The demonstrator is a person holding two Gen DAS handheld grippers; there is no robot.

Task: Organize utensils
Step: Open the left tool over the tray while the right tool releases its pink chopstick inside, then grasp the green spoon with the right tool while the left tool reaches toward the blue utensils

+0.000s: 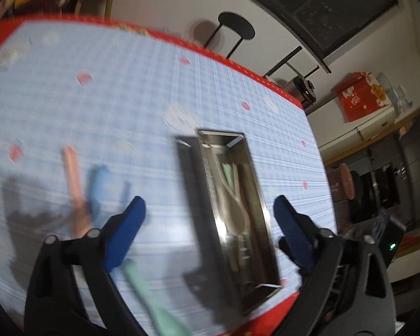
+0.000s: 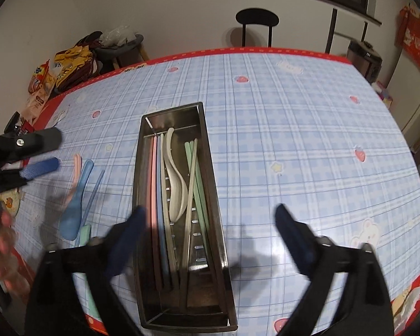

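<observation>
A steel utensil tray [image 2: 215, 224] [image 1: 261, 204] stands on the blue checked tablecloth, holding pink, blue, beige and green chopsticks and a white spoon [image 2: 176, 184]. Left of it on the cloth lie a blue spoon [image 2: 75, 207] [image 1: 98, 187], a pink spoon [image 2: 77, 165] [image 1: 74, 179], a blue chopstick [image 2: 93, 193] and a green spoon [image 2: 84, 235] [image 1: 151, 302]. My right gripper [image 2: 208, 218] is open above the tray's near half. My left gripper [image 1: 210, 210] is open over the cloth beside the tray; it also shows at the left edge of the right wrist view [image 2: 46, 152].
The table [image 2: 294, 53] has a red border. A black chair [image 2: 257, 19] stands behind its far edge. Snack bags [image 2: 56, 75] pile up beyond the left corner. A red box [image 1: 358, 95] sits on a cabinet to the right.
</observation>
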